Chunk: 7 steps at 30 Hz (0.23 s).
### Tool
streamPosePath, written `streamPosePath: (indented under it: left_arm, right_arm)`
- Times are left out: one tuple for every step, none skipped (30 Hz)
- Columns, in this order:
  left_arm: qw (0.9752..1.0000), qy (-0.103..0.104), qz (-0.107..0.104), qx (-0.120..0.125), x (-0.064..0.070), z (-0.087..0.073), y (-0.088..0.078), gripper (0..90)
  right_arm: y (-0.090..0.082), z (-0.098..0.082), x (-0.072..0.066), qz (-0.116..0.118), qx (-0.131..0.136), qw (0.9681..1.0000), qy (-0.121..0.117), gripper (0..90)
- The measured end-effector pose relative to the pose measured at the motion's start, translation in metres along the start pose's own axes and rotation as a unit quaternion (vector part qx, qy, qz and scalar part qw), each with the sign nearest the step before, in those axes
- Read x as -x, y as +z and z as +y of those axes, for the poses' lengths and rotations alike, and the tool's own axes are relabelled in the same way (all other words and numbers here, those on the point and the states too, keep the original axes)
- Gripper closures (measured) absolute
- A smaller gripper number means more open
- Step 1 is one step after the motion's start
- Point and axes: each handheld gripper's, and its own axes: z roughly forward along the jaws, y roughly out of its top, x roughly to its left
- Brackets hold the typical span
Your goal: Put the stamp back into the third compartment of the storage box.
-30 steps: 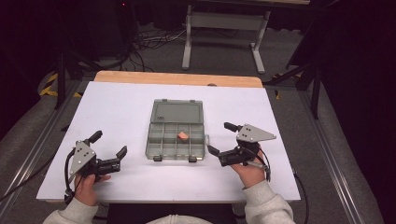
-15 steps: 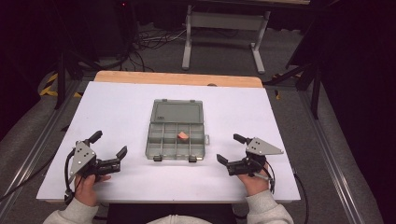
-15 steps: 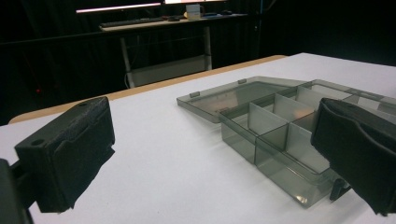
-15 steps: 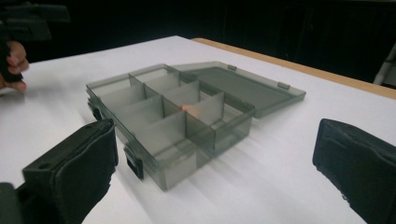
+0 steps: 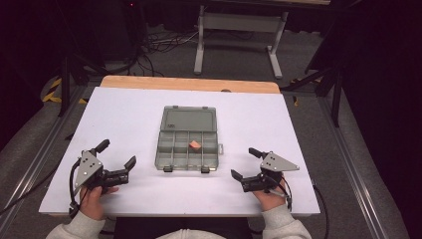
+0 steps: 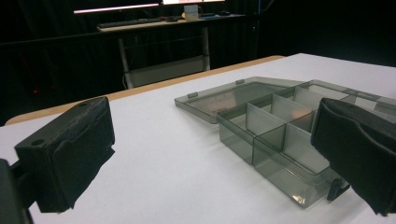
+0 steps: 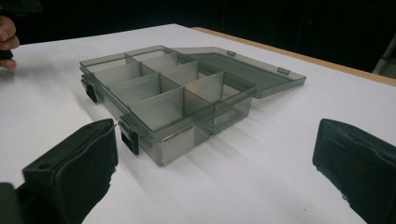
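The compartment organizer box (image 5: 189,148) sits mid-table, lid (image 5: 189,120) laid flat open behind it, one small orange piece (image 5: 194,145) in a middle compartment. My left gripper (image 5: 118,162) rests well to the box's left, jaws spread wide, nothing held. My right gripper (image 5: 245,166) rests off to its right, jaws just as wide, empty too. I read this as a pause with both tools parked. Next I'd judge the lid wants swinging over and the two front latches (image 7: 130,136) pressing home.
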Motion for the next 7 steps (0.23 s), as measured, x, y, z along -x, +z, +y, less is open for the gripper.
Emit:
streamPosePath:
  left_arm:
    - [1.0, -0.001, 0.0, 0.001, -0.0001, -0.0001, 0.0002, 0.6]
    - [1.0, -0.003, 0.0, 0.001, 0.0002, -0.0002, 0.0004, 0.6]
    - [1.0, -0.002, -0.001, 0.001, 0.0002, -0.0004, 0.0005, 0.6]
    - [1.0, -0.002, -0.002, 0.001, 0.0002, -0.0006, 0.0008, 0.6]
    - [1.0, -0.002, -0.002, 0.0, 0.0002, -0.0007, 0.0009, 0.6]
    - [1.0, -0.003, -0.002, 0.0, 0.0001, -0.0009, 0.001, 0.6]
    - [1.0, -0.003, -0.002, -0.002, -0.0002, -0.0009, 0.0008, 0.6]
  right_arm:
    - [-0.0002, 0.0, 0.0002, -0.001, -0.001, 1.0, 0.0, 0.6]
    - [-0.0004, -0.0002, 0.0005, -0.001, 0.003, 1.0, 0.002, 0.6]
    - [-0.0008, -0.0001, 0.0007, -0.003, 0.003, 1.0, 0.003, 0.6]
    - [-0.0011, -0.0001, 0.0011, -0.003, 0.007, 1.0, 0.003, 0.6]
    - [-0.0016, 0.0001, 0.0014, -0.004, 0.008, 0.9999, 0.005, 0.6]
    - [-0.0018, 0.0, 0.0015, -0.005, 0.01, 0.9999, 0.007, 0.6]
    - [-0.0023, 0.0, 0.0019, -0.006, 0.011, 0.9999, 0.008, 0.6]
